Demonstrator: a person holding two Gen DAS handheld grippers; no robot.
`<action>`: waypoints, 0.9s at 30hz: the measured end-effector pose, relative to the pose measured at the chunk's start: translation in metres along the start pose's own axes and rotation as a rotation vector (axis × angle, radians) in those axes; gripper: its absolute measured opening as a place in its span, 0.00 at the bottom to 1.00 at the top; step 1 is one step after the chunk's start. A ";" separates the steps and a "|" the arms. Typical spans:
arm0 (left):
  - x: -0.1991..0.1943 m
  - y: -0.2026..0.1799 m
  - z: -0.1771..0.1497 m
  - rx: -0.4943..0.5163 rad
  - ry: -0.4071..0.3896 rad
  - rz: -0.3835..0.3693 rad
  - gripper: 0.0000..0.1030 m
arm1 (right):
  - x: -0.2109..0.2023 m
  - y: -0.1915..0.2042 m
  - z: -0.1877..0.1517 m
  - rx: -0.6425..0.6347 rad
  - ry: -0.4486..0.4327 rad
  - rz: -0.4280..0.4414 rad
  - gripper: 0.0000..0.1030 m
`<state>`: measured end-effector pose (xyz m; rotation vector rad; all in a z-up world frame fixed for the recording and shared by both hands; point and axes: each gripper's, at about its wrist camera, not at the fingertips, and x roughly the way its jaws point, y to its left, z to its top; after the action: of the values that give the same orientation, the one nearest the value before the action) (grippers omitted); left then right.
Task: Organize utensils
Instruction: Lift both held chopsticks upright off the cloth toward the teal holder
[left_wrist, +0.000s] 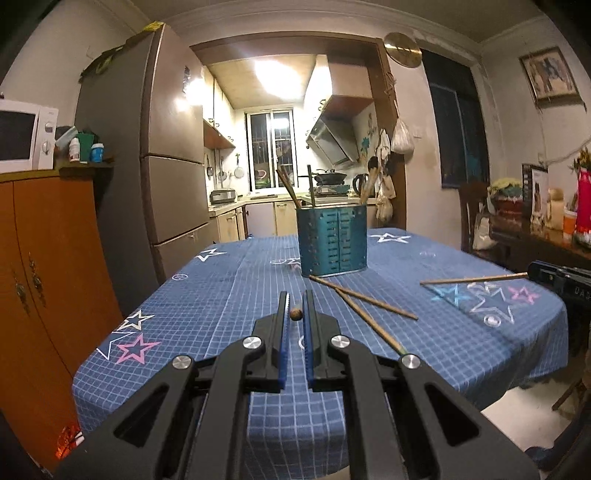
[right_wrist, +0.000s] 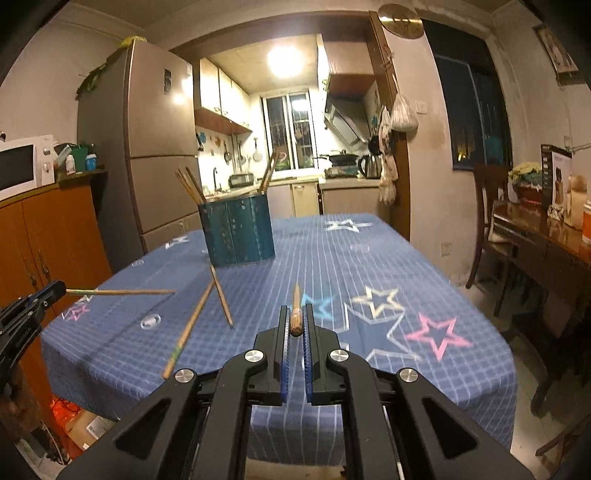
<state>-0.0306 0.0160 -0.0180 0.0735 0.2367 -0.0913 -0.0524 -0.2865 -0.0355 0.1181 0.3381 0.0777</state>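
Chopsticks crossed on blue star-print tablecloth — teal holder, kitchen beyond

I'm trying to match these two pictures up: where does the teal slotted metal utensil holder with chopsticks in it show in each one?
Left wrist view: the teal slotted metal utensil holder stands just right of centre, on the far part of the blue star-patterned tablecloth.
Right wrist view: the holder stands left of centre, farther back on the cloth.
Shared landmark: two crossed wooden chopsticks lying before it.

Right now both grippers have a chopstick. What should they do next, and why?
Probably carry both over to the blue utensil holder and drop them in. Each hand-held gripper, left and right, is shut on a chopstick, and the holder already has chopsticks standing inside.
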 end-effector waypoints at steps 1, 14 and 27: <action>0.000 0.003 0.003 -0.010 0.003 -0.004 0.05 | -0.001 0.001 0.005 -0.008 -0.010 -0.001 0.07; 0.012 0.024 0.052 -0.066 0.020 -0.048 0.05 | -0.003 0.013 0.059 -0.054 -0.075 0.054 0.07; 0.047 0.033 0.102 -0.088 0.130 -0.125 0.05 | 0.015 0.022 0.104 -0.054 -0.053 0.118 0.07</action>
<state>0.0415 0.0360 0.0719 -0.0235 0.3747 -0.2006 -0.0042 -0.2744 0.0601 0.0866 0.2761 0.2000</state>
